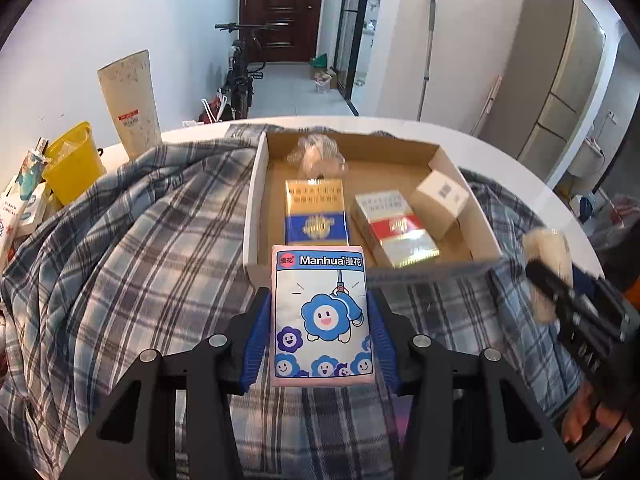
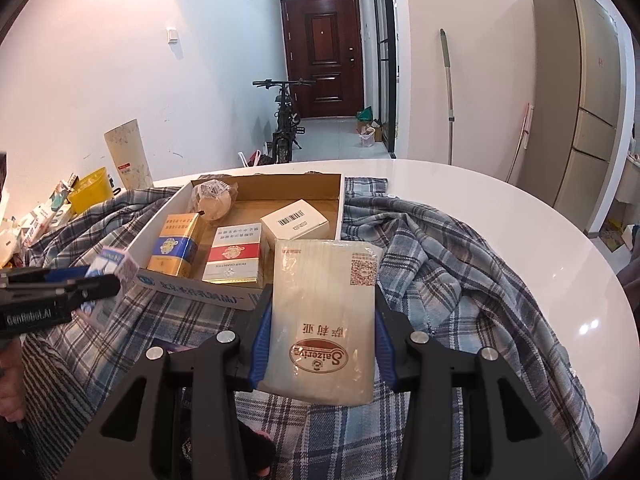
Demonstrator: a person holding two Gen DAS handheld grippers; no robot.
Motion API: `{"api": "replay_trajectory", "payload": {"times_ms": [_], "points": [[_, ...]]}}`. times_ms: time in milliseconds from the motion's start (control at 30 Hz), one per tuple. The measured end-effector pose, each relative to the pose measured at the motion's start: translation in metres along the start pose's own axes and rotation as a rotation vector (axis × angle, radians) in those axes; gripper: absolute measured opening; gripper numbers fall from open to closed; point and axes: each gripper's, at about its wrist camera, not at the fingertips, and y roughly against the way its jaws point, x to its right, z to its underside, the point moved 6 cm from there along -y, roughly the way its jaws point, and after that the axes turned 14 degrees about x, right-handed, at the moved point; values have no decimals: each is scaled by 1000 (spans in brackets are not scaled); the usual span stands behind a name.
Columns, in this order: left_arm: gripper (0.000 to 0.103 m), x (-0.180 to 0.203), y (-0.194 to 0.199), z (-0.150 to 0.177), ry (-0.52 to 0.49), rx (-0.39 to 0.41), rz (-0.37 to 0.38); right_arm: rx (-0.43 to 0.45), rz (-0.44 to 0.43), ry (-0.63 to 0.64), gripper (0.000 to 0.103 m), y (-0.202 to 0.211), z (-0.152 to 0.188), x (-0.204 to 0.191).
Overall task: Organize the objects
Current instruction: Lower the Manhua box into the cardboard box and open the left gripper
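Observation:
My left gripper [image 1: 320, 316] is shut on a Manhua tissue pack [image 1: 322, 316] with blue flower cartoons, held just before the near wall of a shallow cardboard box [image 1: 256, 196]. My right gripper [image 2: 322, 320] is shut on a beige Saizeriya napkin pack [image 2: 324, 320], held at the box's near right corner [image 2: 200, 292]. The box holds a yellow-blue cigarette pack [image 1: 315, 212], a red-white cigarette pack [image 1: 394, 228], a small white box [image 1: 440, 196] and a wrapped bun [image 1: 318, 154]. The right gripper shows blurred at the right of the left wrist view [image 1: 560, 280].
A plaid shirt [image 1: 140, 240] covers the white round table [image 2: 500, 208] under the box. A yellow bin [image 1: 74, 162], a tall white carton [image 1: 130, 104] and small packages [image 1: 20, 204] stand at the left. A bicycle [image 2: 286, 128] and door are beyond.

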Motion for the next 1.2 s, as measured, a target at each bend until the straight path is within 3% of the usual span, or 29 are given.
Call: {"api": "replay_trajectory", "payload": {"times_ms": [267,500,833,933,1133,1200], "points": [[50,22,-17,-27,18,6,58,-25,-11,-80,42,0,-11,10],[50,49,-42,-45,-17,1,83,8,56,-66,42,-9,-47,26],[50,60,-86,-35,21,-96,88,-14,47,-46,42,-28,-55,26],[50,64,-96,-30,35,-133,124,-30,47,-45,42,-32,-53,30],[51,68,-99,-32,18,-119,135,-42,58,-71,42,-36,-53,40],[58,69,-96,-33,14,-112,151,-40,61,-69,42,-36,-54,40]]}}
